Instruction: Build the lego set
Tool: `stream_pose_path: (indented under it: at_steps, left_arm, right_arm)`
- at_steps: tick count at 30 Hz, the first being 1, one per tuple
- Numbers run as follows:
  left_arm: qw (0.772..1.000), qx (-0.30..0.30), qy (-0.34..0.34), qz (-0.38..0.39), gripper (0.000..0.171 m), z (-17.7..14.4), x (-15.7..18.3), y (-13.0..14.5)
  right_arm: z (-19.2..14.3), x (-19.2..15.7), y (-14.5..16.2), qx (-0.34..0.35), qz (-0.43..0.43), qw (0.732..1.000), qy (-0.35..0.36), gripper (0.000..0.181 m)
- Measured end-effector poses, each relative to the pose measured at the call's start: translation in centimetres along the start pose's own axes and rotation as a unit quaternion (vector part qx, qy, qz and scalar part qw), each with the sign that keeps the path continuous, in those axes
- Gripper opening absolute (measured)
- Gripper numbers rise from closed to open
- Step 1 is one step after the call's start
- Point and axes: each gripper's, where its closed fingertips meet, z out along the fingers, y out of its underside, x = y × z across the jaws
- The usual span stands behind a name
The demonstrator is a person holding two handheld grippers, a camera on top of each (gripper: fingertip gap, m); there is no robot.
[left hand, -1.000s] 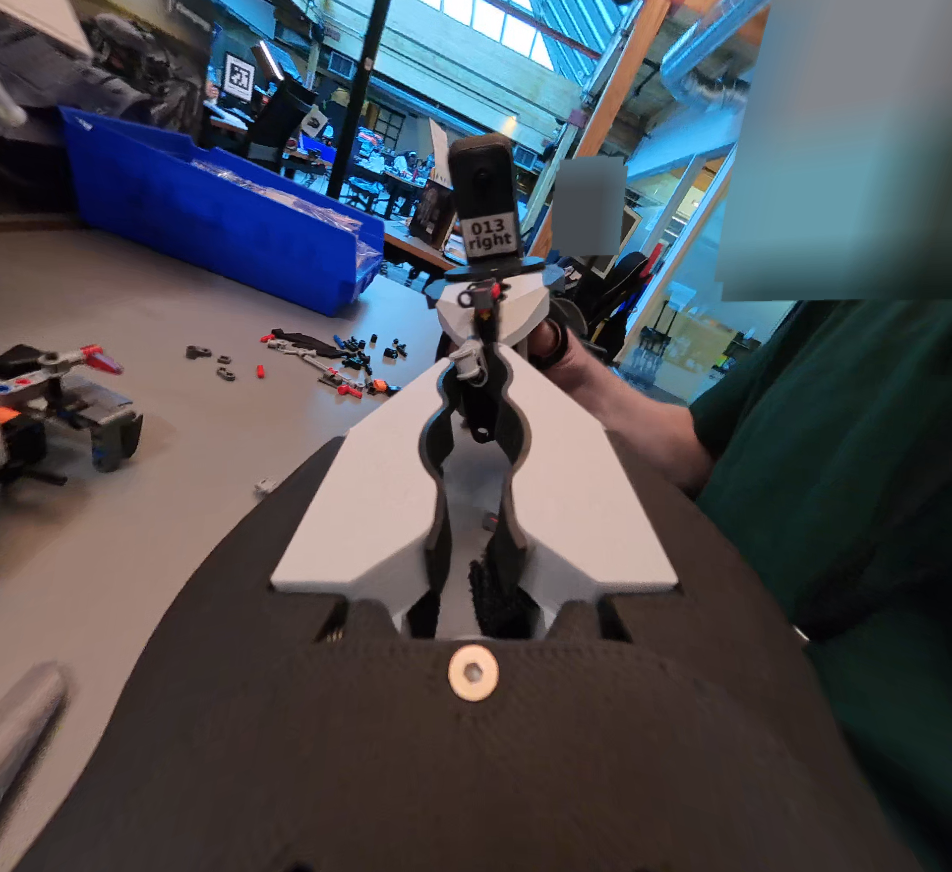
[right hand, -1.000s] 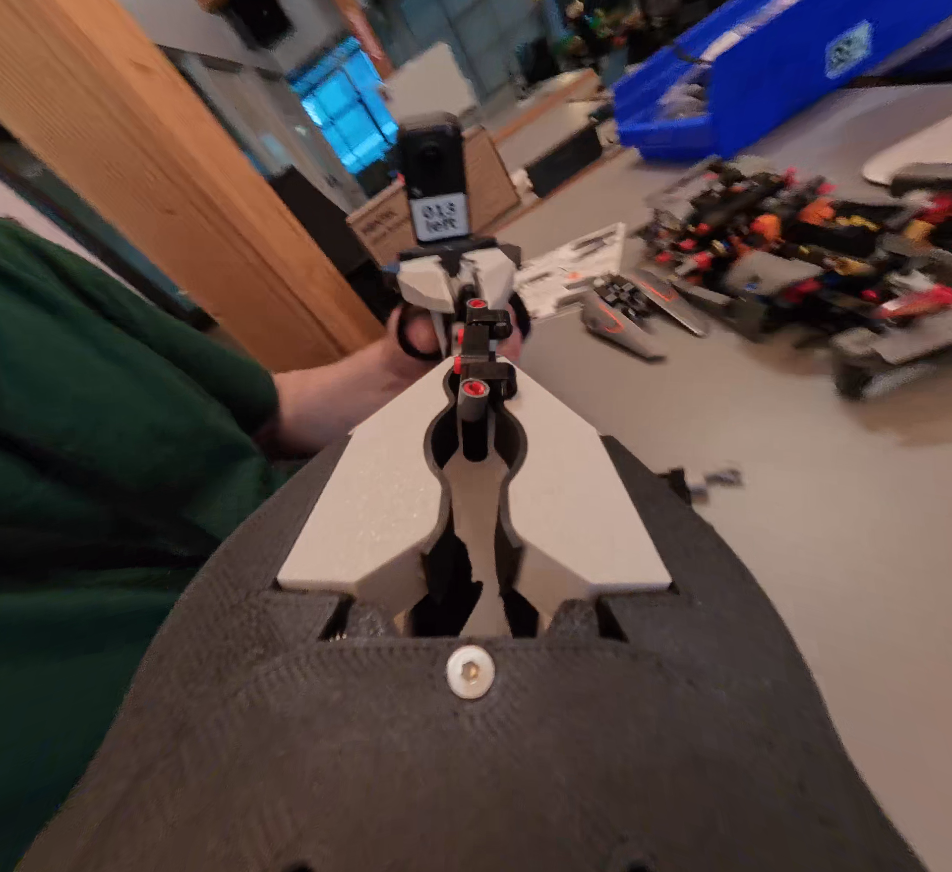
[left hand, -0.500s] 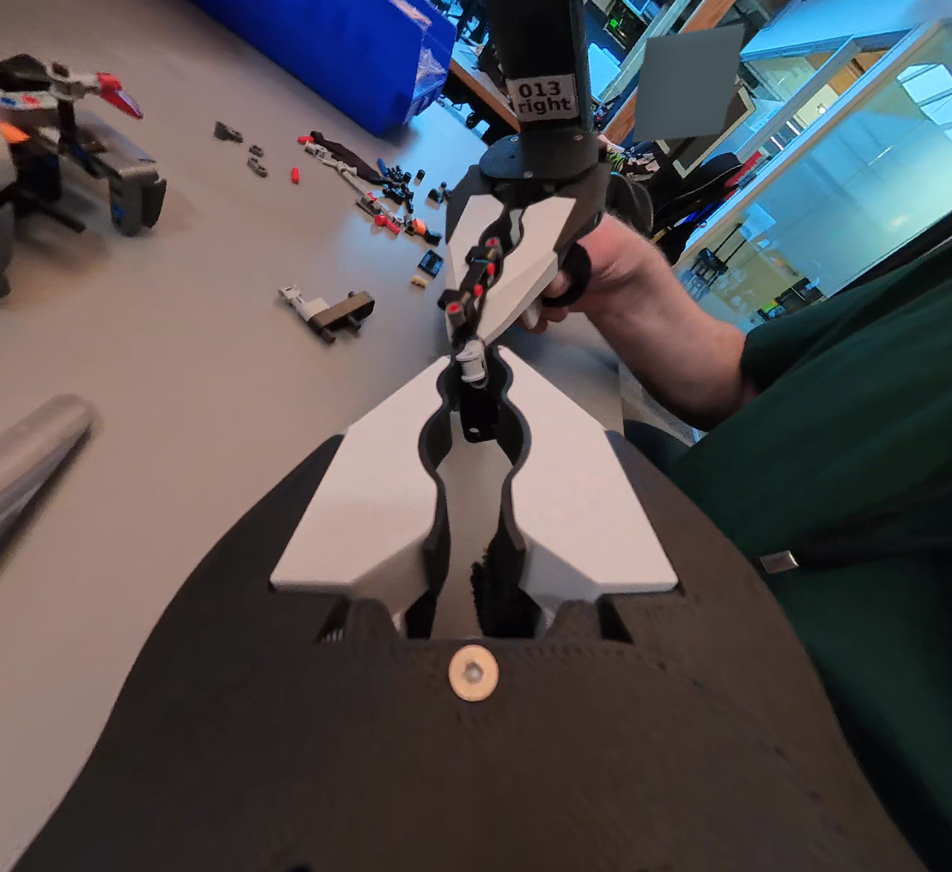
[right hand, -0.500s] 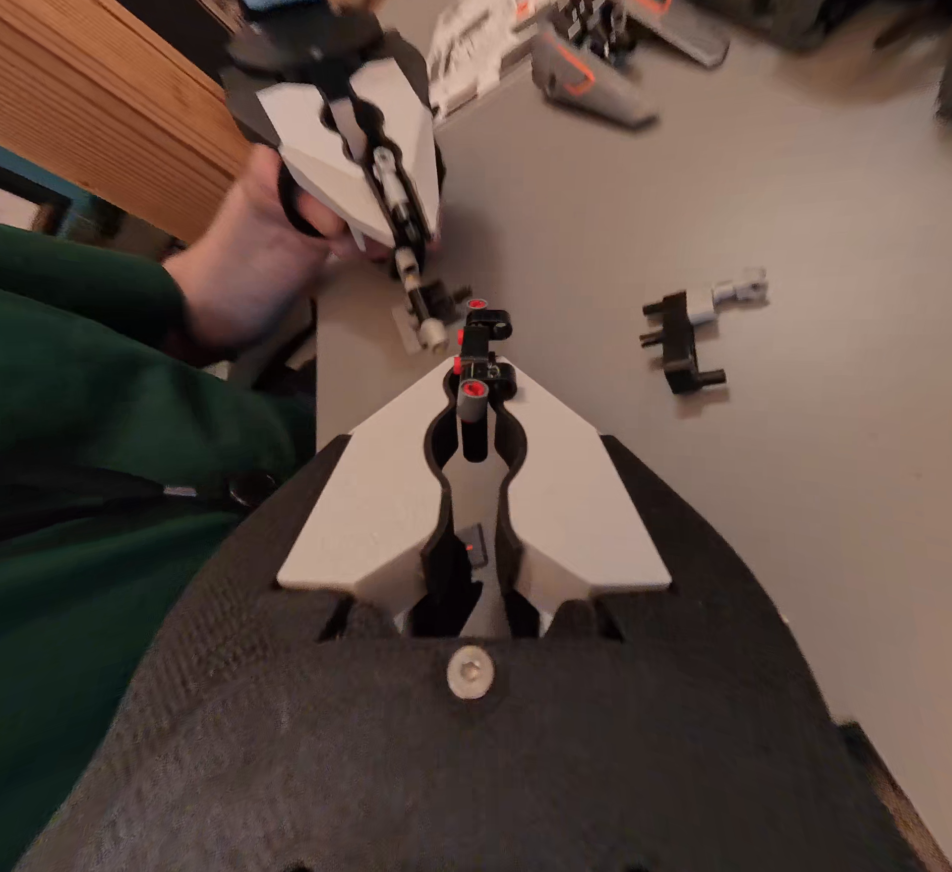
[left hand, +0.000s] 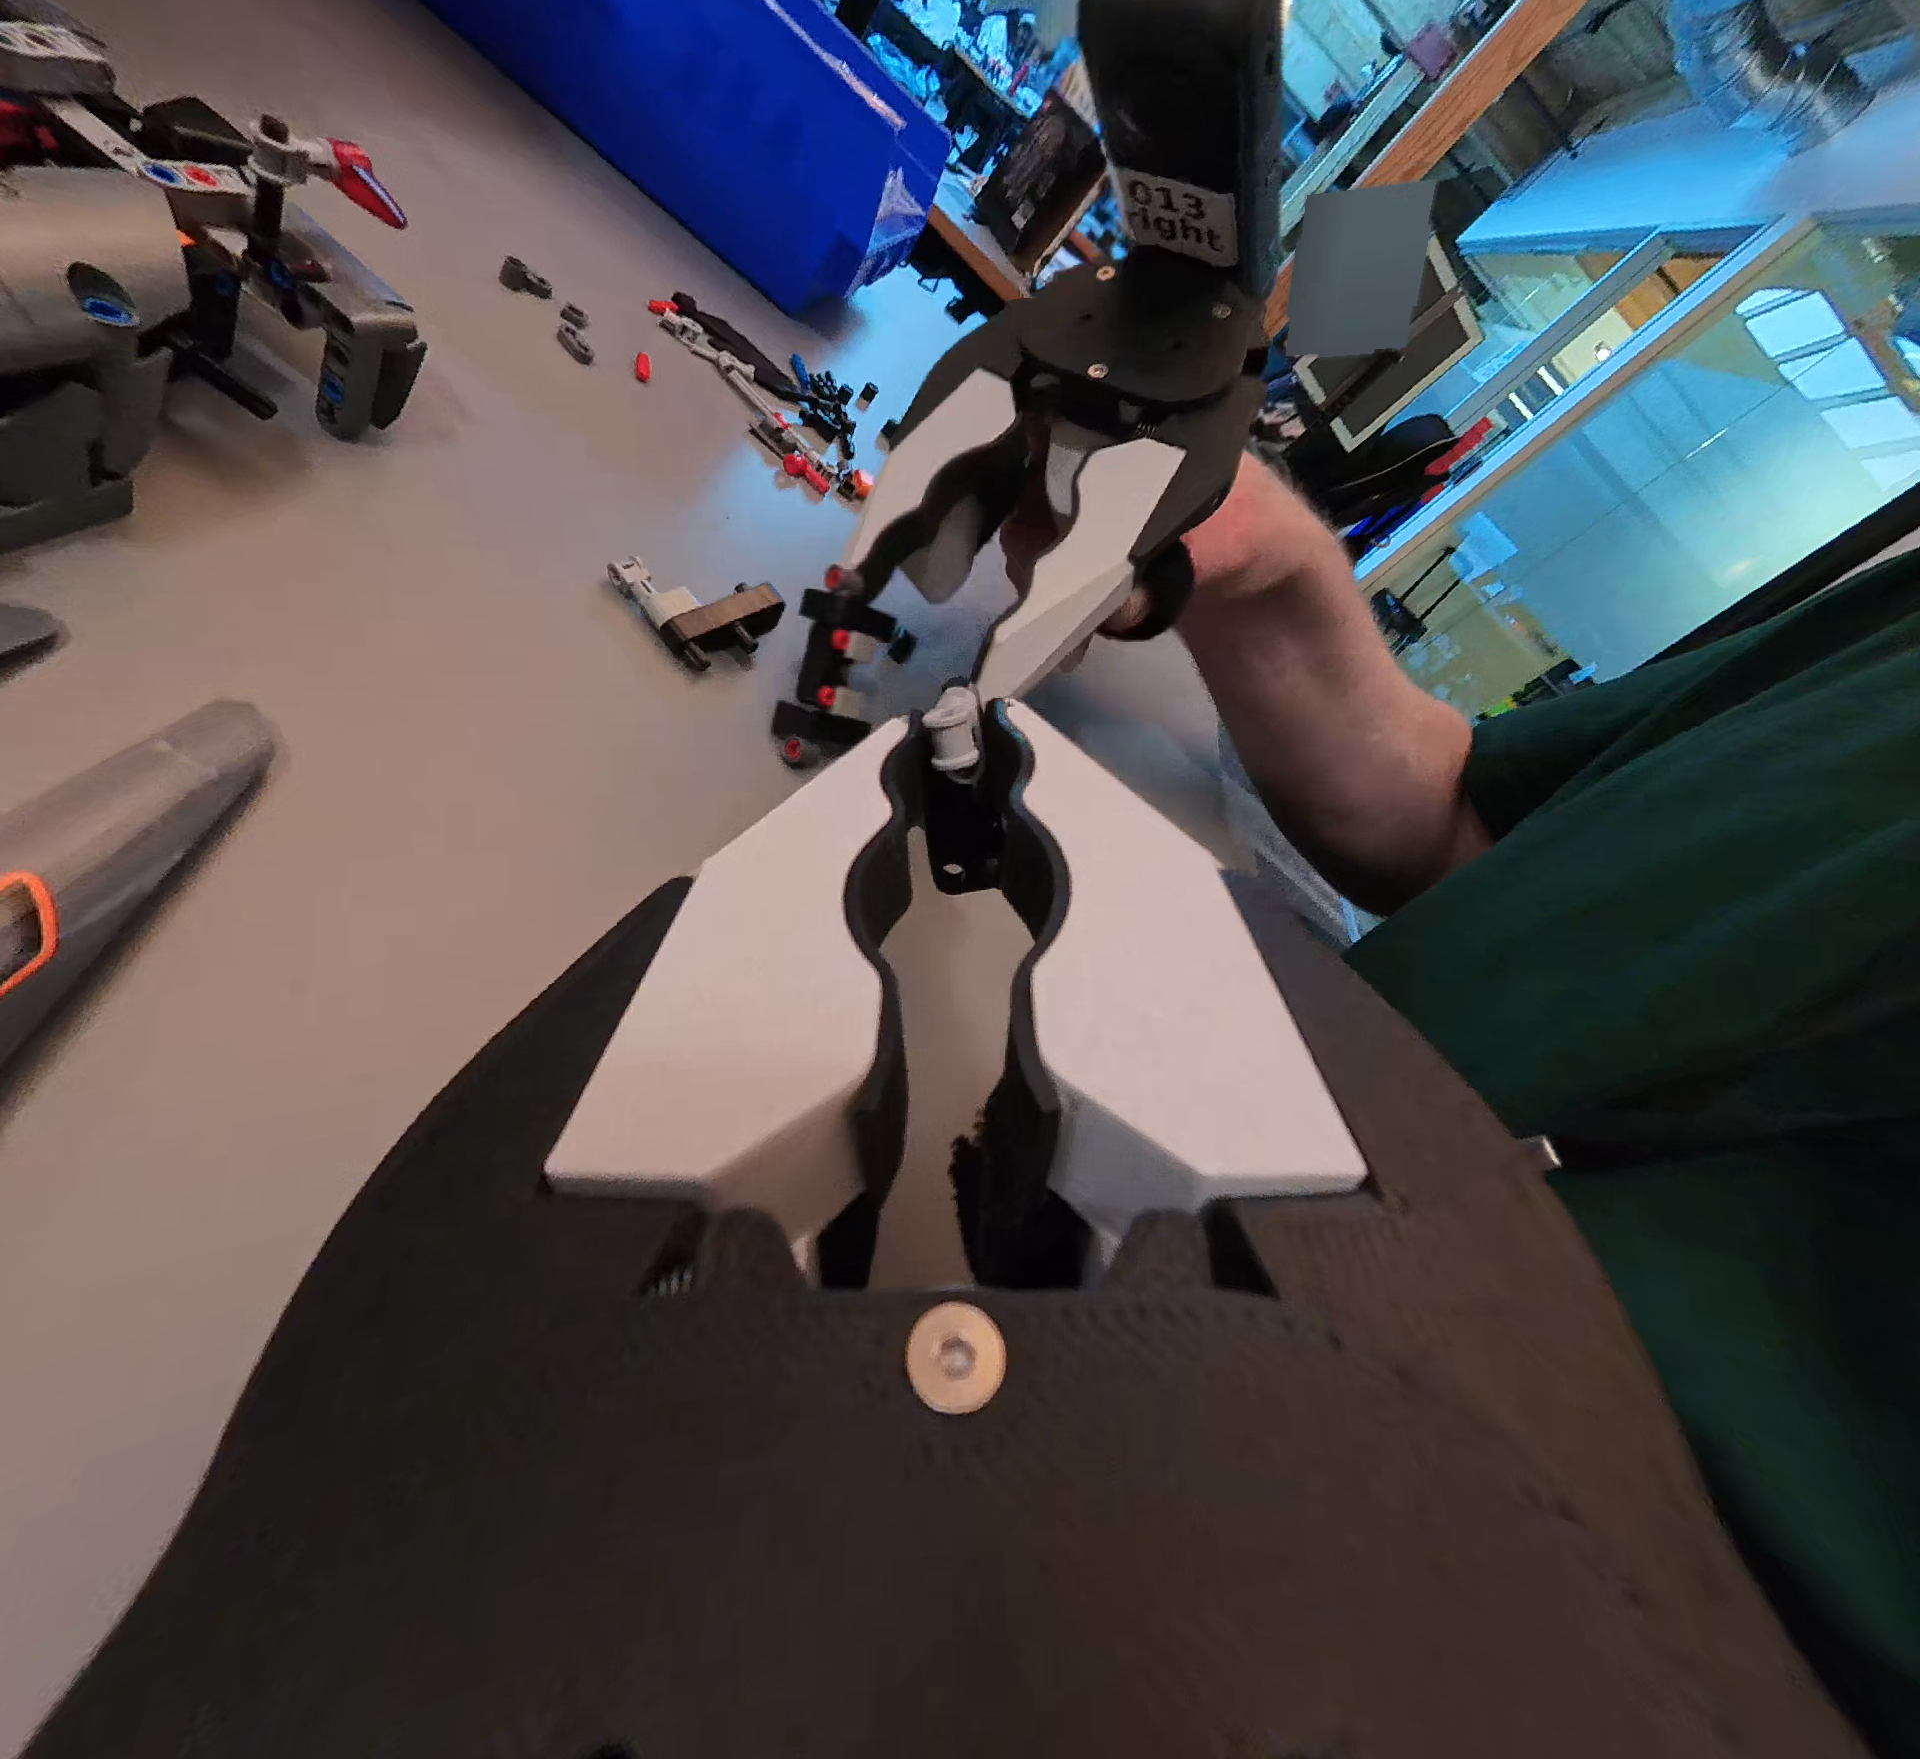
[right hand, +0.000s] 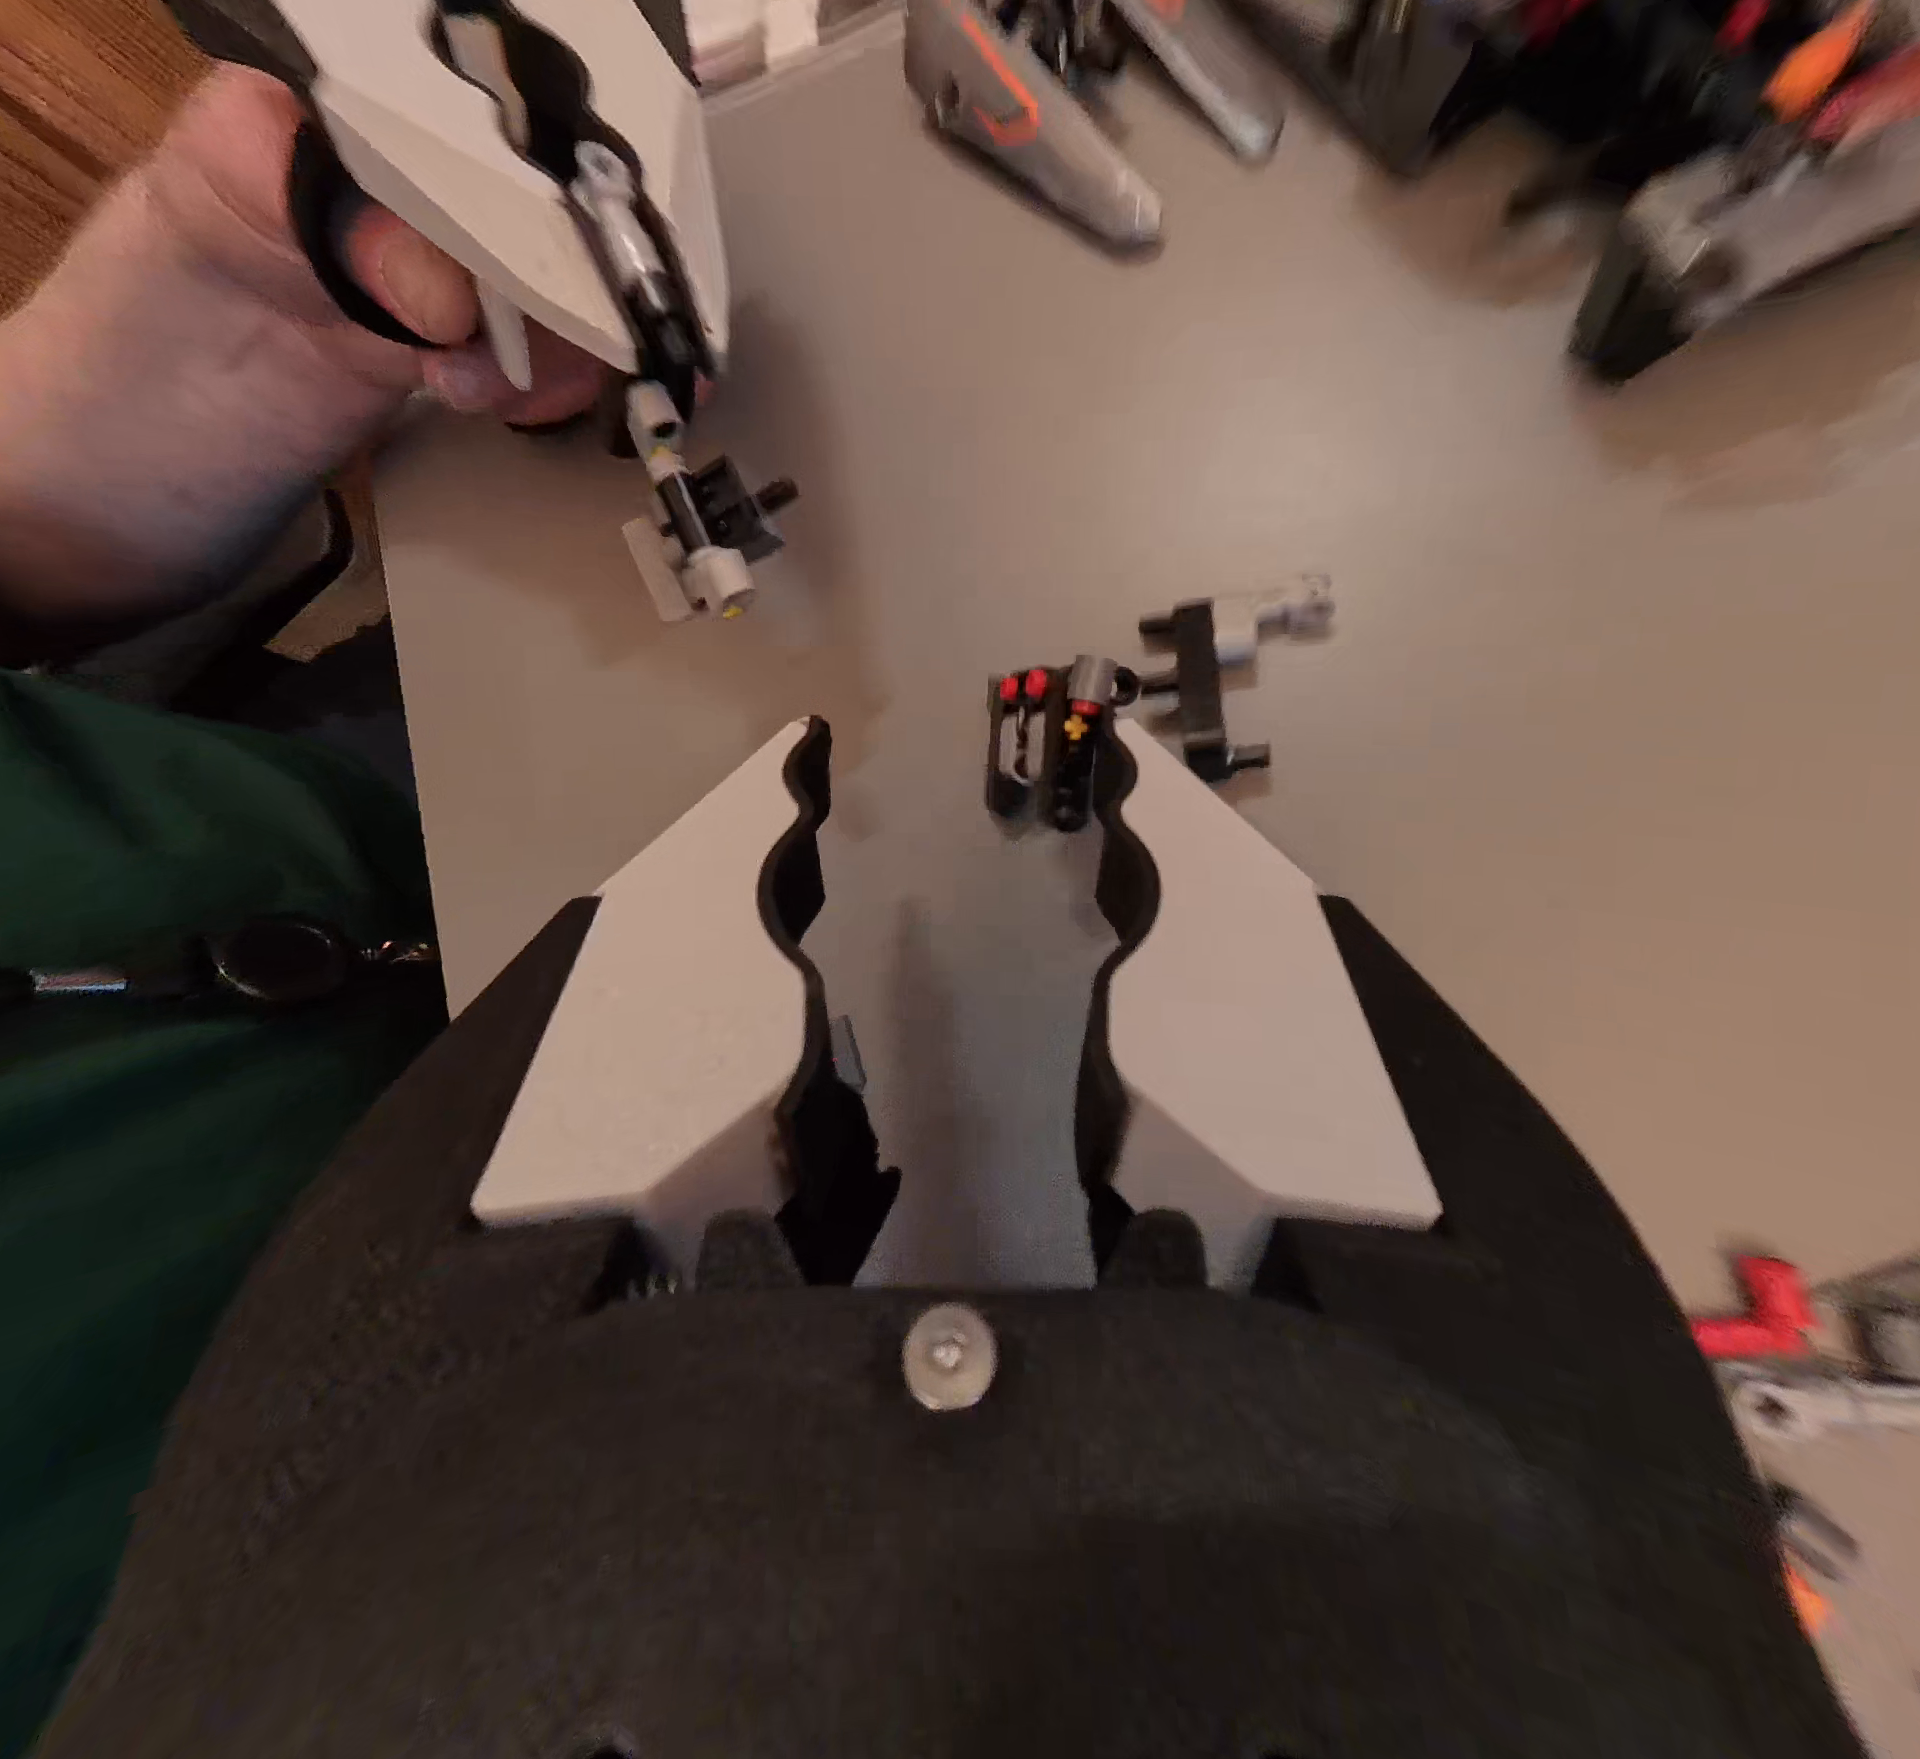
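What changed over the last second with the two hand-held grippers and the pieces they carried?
The right hand-held gripper opened and let go of its black piece with red pins, which now lies on the grey table beside a black-and-grey bracket piece. Both grippers tipped down from level toward the table. The left hand-held gripper stayed shut on its black-and-grey rod piece.

Bare counter (right hand: 1507,878) open right of two small black assemblies (right hand: 1044,753) (right hand: 1210,670) near edge. Loose pin scatter (left hand: 800,421), big grey model (left hand: 156,307) and blue bin (left hand: 644,47) crowd far side (left especially).
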Motion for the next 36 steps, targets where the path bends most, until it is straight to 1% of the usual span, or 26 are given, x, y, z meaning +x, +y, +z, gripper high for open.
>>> stream_pose_path:
  at_steps: [2, 3, 5, 6, 7, 8, 10, 11, 13, 15, 16, 17, 18, 21, 23, 25, 26, 27, 29, 31, 33, 36]
  left_arm:
    - [1.000, 0.024, 0.012, 0.008, 0.009, -0.2, 0.5, -0.7]
    - [0.999, 0.035, 0.027, 0.009, 0.009, -0.2, 1.0, -1.0]
    - [0.999, 0.040, 0.036, 0.006, 0.009, 0.1, 1.2, -1.3]
    - [0.998, 0.039, 0.041, 0.008, 0.009, 0.2, 1.3, -1.3]
    - [0.998, 0.041, 0.048, 0.007, 0.009, 0.3, 1.5, -1.4]
    - [0.998, 0.049, 0.048, 0.007, 0.009, 0.4, 1.5, -1.6]
    - [0.997, 0.058, 0.058, 0.011, 0.009, 0.5, 2.0, -2.0]
    - [0.996, 0.064, 0.064, 0.013, 0.009, 0.6, 2.2, -2.2]
    - [0.994, 0.068, 0.078, 0.025, 0.009, 0.8, 2.8, -2.5]
    - [0.995, 0.062, 0.075, 0.034, 0.009, 1.3, 3.0, -2.5]
    - [0.995, 0.059, 0.074, 0.037, 0.009, 1.6, 3.1, -2.5]
    - [0.995, 0.061, 0.076, 0.038, 0.009, 1.7, 3.1, -2.7]
    - [0.994, 0.071, 0.081, 0.036, 0.009, 1.6, 3.2, -3.0]
    - [0.991, 0.085, 0.091, 0.041, 0.009, 1.6, 3.6, -3.5]
    - [0.992, 0.087, 0.085, 0.040, 0.008, 2.0, 3.5, -3.5]
    - [0.991, 0.095, 0.086, 0.045, 0.009, 1.7, 3.5, -3.8]
    - [0.990, 0.099, 0.087, 0.042, 0.013, 1.4, 3.6, -4.0]
    - [0.991, 0.088, 0.090, 0.045, 0.017, 1.3, 3.8, -3.8]
    - [0.994, 0.057, 0.075, 0.062, 0.023, 1.5, 3.8, -2.9]
    - [0.993, 0.051, 0.079, 0.072, 0.025, 1.7, 4.4, -2.8]
    - [0.994, 0.044, 0.053, 0.090, 0.015, 2.0, 3.9, -2.8]
    - [0.992, 0.040, 0.057, 0.100, 0.014, 2.0, 4.2, -2.7]
  right_arm:
    - [-1.5, -1.2, -2.1, 0.052, -0.032, 0.998, 0.001, 0.048]
    - [-1.8, -1.9, -2.7, 0.061, -0.039, 0.997, -0.005, 0.044]
    - [-1.3, -1.2, -1.9, 0.021, -0.049, 0.998, 0.027, 0.046]
    - [-1.1, -1.5, -1.9, 0.024, -0.052, 0.998, 0.019, 0.044]
    - [-1.1, -2.5, -2.7, 0.051, -0.053, 0.997, -0.010, 0.040]
    - [-1.2, -3.5, -3.3, 0.074, -0.058, 0.995, -0.034, 0.042]
    - [-1.0, -5.6, -4.0, 0.096, -0.071, 0.990, -0.075, 0.046]
    - [-0.7, -6.4, -4.2, 0.100, -0.063, 0.988, -0.100, 0.046]
    - [-0.3, -6.8, -4.6, 0.112, -0.048, 0.984, -0.132, 0.041]
    - [-0.2, -7.4, -5.3, 0.131, -0.047, 0.978, -0.157, 0.038]
    - [0.0, -7.4, -5.6, 0.134, -0.049, 0.978, -0.153, 0.036]
    - [0.1, -7.0, -5.5, 0.130, -0.057, 0.980, -0.140, 0.021]
    - [0.1, -6.6, -5.6, 0.134, -0.065, 0.981, -0.127, 0.015]
    - [-0.2, -7.0, -5.7, 0.144, -0.066, 0.977, -0.146, 0.014]
    - [-0.2, -6.7, -5.6, 0.145, -0.070, 0.977, -0.141, 0.014]
    - [-0.9, -6.7, -6.1, 0.167, -0.053, 0.972, -0.158, 0.013]
    - [-1.2, -6.6, -6.2, 0.177, -0.043, 0.970, -0.163, 0.014]
    - [-1.5, -6.5, -6.4, 0.186, -0.035, 0.967, -0.170, 0.013]
    - [-1.8, -6.8, -6.4, 0.193, -0.027, 0.963, -0.189, 0.013]
    - [-1.6, -6.9, -6.3, 0.189, -0.032, 0.963, -0.190, 0.013]
    - [-1.5, -6.9, -6.3, 0.187, -0.041, 0.964, -0.183, 0.013]
    - [-1.5, -7.0, -6.1, 0.178, -0.063, 0.968, -0.164, 0.013]
